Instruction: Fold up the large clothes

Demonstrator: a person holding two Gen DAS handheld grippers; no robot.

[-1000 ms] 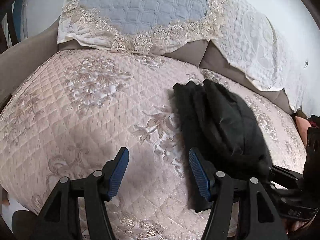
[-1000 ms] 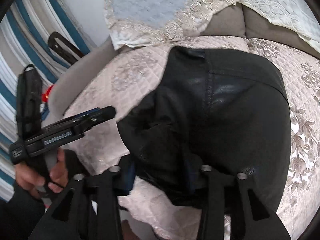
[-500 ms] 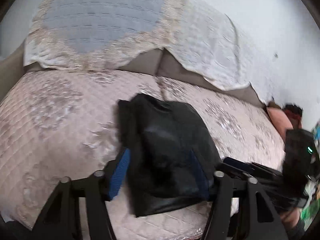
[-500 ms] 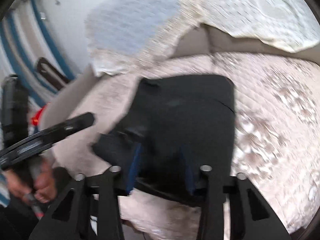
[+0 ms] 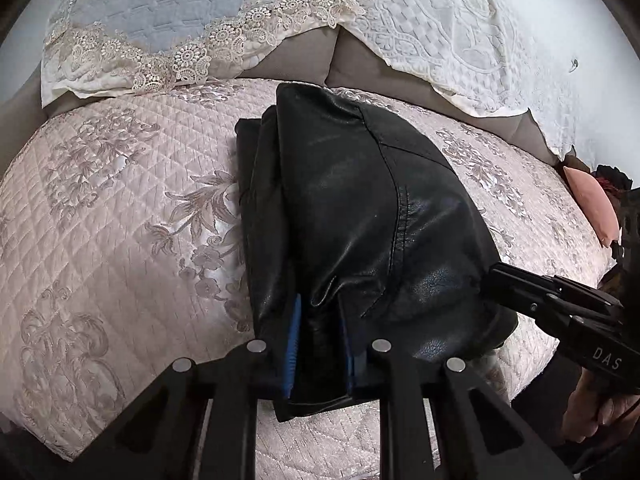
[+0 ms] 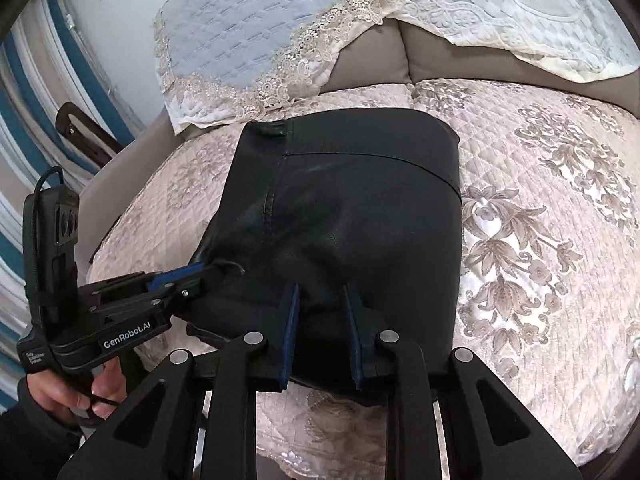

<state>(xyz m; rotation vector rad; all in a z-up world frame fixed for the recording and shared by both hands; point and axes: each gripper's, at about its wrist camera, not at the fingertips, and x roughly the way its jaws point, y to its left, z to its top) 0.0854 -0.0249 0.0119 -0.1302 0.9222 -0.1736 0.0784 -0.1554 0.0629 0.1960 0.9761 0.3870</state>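
Both grippers pinching the near hem of the folded garment

Our left gripper (image 5: 318,344) and right gripper (image 6: 320,336) have just closed their fingers on the black leather garment (image 5: 360,216), which lies beyond them on the sofa (image 5: 100,220); slick, thick layers could slip free when lifted, undoing the fold.

A home living room is shown: a sofa (image 5: 360,68) is draped with quilted covers (image 5: 100,220) and lace-edged throws (image 6: 256,40).
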